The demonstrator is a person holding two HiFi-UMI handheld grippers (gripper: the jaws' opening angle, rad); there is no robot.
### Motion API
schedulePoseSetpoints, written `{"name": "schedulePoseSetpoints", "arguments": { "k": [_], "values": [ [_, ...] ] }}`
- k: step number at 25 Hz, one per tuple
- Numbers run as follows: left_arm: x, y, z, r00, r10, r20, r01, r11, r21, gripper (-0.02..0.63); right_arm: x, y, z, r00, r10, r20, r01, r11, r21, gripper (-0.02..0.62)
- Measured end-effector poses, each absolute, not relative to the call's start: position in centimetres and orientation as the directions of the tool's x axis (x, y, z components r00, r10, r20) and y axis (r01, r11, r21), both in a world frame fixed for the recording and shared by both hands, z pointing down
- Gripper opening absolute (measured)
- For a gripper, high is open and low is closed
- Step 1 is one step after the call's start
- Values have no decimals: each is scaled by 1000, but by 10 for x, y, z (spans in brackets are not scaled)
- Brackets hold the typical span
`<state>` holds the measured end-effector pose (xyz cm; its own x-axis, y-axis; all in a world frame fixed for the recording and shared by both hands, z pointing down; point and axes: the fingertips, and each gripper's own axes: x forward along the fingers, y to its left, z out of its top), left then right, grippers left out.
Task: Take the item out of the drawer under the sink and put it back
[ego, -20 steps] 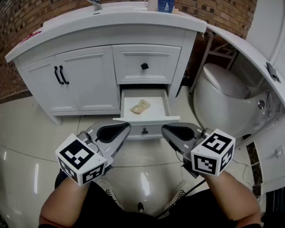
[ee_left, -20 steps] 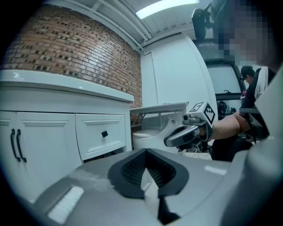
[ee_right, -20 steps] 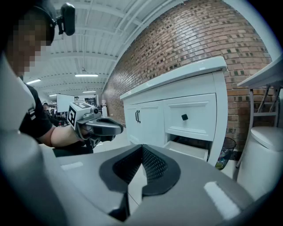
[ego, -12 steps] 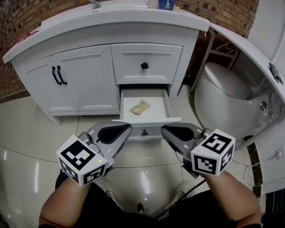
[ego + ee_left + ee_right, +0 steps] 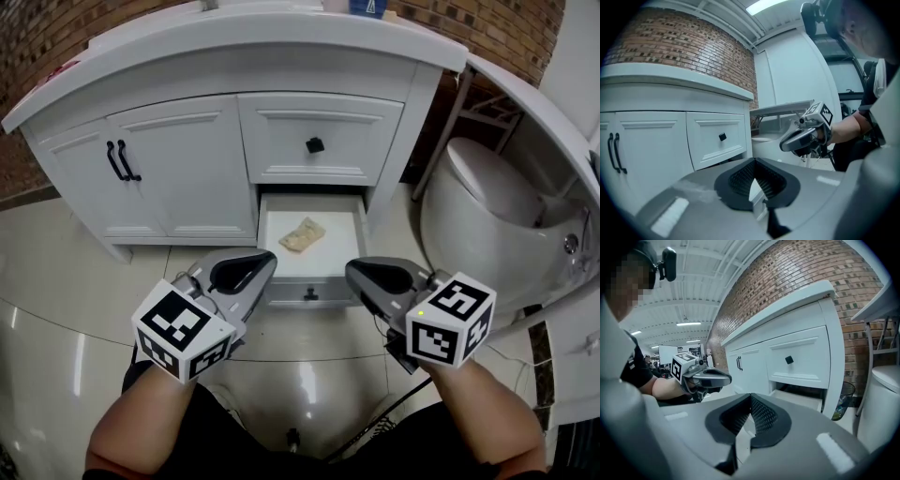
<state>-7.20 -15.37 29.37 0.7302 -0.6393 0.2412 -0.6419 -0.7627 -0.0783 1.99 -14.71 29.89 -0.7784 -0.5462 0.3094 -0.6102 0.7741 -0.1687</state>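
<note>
the tan crumpled item (image 5: pixel 303 235) is seen lying inside the open drawer (image 5: pixel 330 259) under the sink. the left gripper (image 5: pixel 266 260) and right gripper (image 5: pixel 355 271) are held just near of the drawer front, jaws pressed together on nothing (toilet (image 5: pixel 497 202) off to the right).

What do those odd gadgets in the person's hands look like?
The left gripper and right gripper are smooth grey plastic with black ribbed pads inside the fingers and a white cube each, printed with black square markers. A black cable trails below the right one.
</note>
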Motion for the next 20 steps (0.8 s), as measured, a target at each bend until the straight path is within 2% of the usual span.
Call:
{"name": "schedulePoseSetpoints", "arguments": {
  "k": [5, 15, 20],
  "values": [
    [-72, -183, 300, 695, -673, 251, -658, -737, -153, 6, 15, -177, 311, -784, -535, 315, -598, 787, -153, 8],
    [-63, -208, 321, 713, -644, 276, -648, -756, -90, 6, 18, -204, 322, -790, -525, 317, -593, 785, -180, 8],
    [-57, -212, 333, 713, -604, 356, -596, -789, -145, 6, 24, -208, 323, -786, -533, 312, -601, 777, -186, 8]
  ]
}}
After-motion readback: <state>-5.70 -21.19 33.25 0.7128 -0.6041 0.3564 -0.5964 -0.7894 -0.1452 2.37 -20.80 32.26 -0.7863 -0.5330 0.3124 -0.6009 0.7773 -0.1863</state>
